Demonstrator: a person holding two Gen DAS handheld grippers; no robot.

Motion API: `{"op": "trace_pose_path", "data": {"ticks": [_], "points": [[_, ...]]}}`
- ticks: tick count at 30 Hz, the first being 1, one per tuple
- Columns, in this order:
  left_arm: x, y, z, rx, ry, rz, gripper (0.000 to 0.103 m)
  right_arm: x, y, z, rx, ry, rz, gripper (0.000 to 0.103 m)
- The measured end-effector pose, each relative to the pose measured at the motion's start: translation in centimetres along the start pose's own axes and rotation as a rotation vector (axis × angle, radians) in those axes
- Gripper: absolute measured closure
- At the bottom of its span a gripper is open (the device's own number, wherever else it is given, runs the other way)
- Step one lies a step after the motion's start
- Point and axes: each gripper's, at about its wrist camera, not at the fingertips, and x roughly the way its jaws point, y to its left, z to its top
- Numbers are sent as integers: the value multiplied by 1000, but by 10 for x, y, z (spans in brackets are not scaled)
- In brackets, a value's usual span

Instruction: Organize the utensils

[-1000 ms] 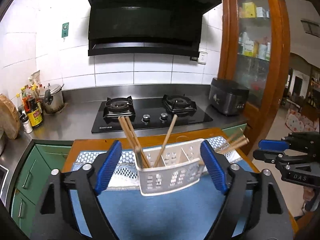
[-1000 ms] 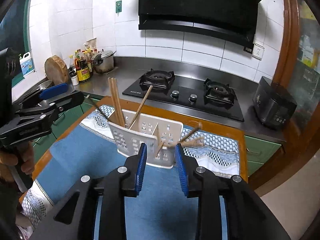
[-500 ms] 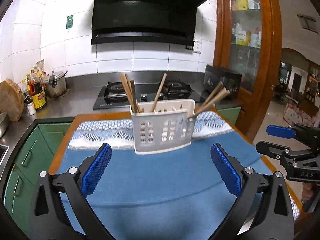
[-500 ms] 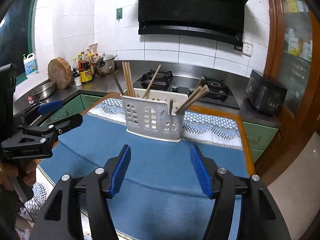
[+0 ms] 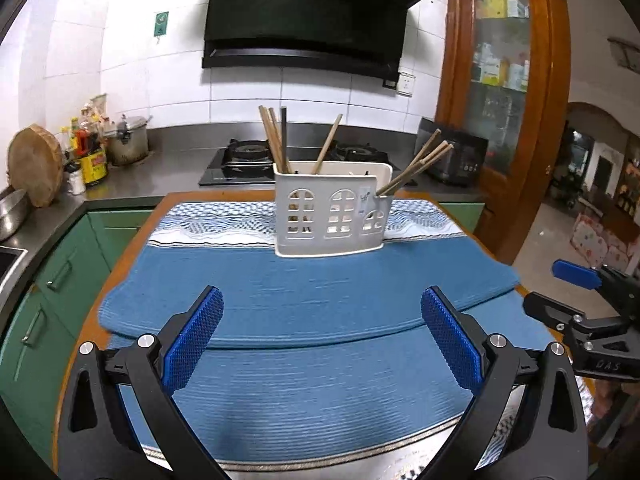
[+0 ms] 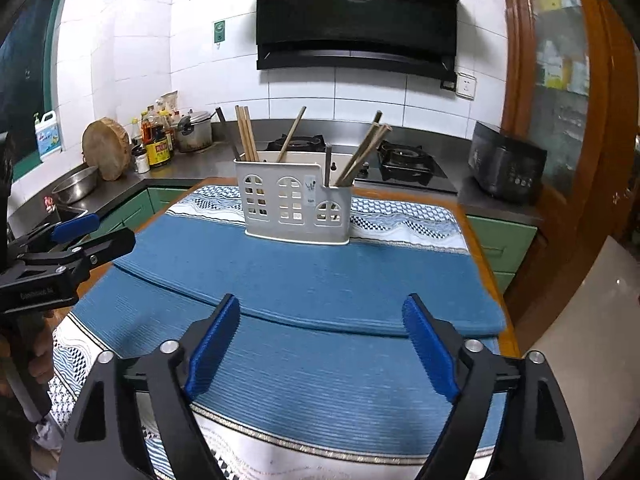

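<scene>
1. The left gripper (image 5: 322, 322) fills the bottom of the frame, its blue pads (image 5: 192, 340) spread wide with only cloth between them.
2. A blue cloth (image 5: 304, 312) covers the wooden table (image 5: 134, 236) across the middle of the frame.
3. A white utensil holder (image 5: 331, 210) with window-shaped cutouts stands upright at centre, on the cloth's far part.
4. Wooden chopsticks (image 5: 272, 140) lean out of its left and right compartments.
5. The right gripper (image 5: 576, 280) enters at the right edge, above the table's corner.
6. A black range hood (image 5: 308, 16) hangs at top centre, above a gas hob (image 5: 244, 162).
</scene>
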Motion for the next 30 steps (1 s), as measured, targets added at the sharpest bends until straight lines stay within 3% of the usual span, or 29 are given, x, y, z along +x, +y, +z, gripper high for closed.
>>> {"op": "trace_pose_path", "data": {"ticks": [11, 30], "points": [[-14, 6, -20, -7, -5, 31, 5, -13, 1, -17, 14, -16, -34, 13], [-24, 23, -41, -28, 4, 65, 5, -13, 2, -28, 38, 2, -38, 11]]}}
